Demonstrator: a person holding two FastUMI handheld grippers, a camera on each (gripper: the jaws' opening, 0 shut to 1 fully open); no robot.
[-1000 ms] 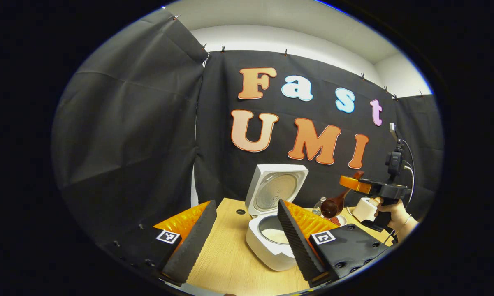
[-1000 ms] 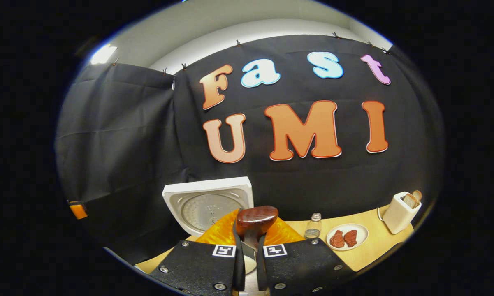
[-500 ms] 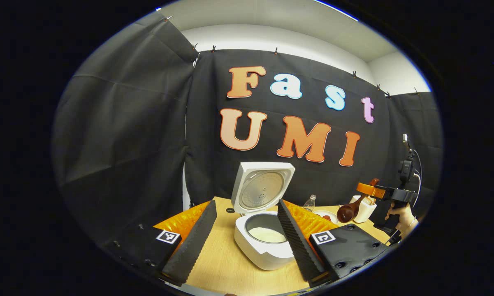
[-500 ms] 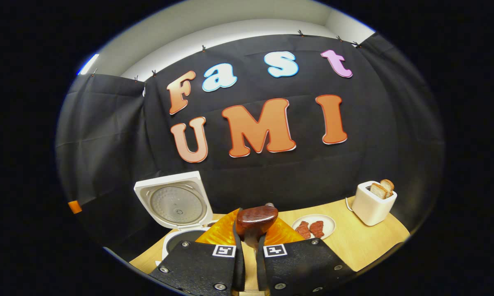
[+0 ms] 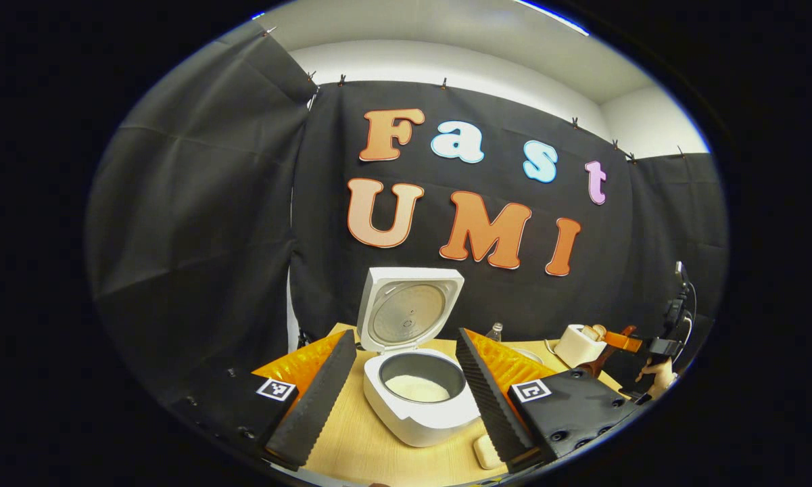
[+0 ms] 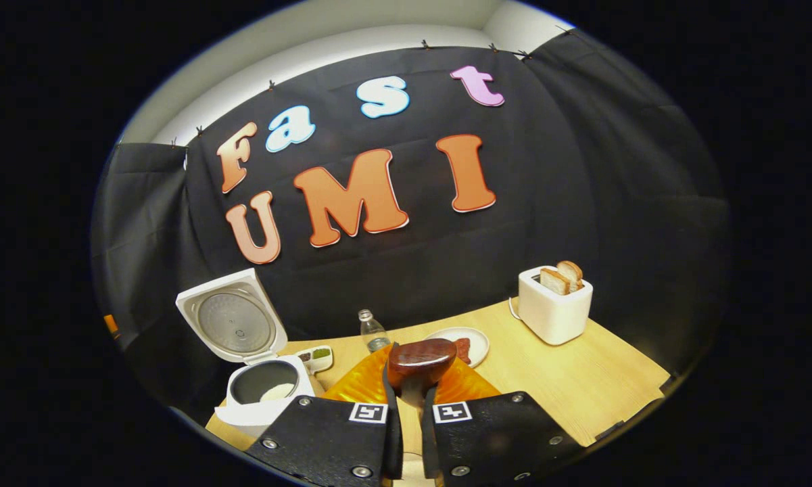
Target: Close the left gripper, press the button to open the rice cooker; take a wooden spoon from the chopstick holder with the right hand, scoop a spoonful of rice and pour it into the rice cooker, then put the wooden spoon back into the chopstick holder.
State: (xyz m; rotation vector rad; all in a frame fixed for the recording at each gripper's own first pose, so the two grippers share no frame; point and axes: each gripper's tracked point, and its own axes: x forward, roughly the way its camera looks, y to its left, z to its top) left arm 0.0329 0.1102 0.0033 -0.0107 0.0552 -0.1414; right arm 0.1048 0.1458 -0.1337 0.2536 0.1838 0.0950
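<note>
The white rice cooker [image 5: 419, 412] stands open on the wooden table, lid [image 5: 406, 314] upright, white rice [image 5: 416, 389] in its pot. My left gripper [image 5: 402, 399] is open, its two fingers framing the cooker from the near side with nothing between them. In the right gripper view my right gripper [image 6: 411, 392] is shut on the neck of the dark wooden spoon [image 6: 421, 360], whose bowl sticks out ahead of the fingers. The rice cooker [image 6: 264, 389] lies off to its lower left. Far right in the left gripper view, a hand [image 5: 654, 375] carries the right gripper [image 5: 625, 340].
A white toaster [image 6: 554, 311] with bread stands at the back right of the table [image 6: 581, 385]. A plate of meat [image 6: 470, 345], a small bottle [image 6: 372, 331] and a little sectioned dish [image 6: 314, 358] sit between toaster and cooker. A small beige block [image 5: 487, 450] lies beside the cooker.
My right gripper has carried the spoon rightward, away from the cooker and toward the toaster side. The left gripper view has swung so the cooker now sits between its open fingers.
</note>
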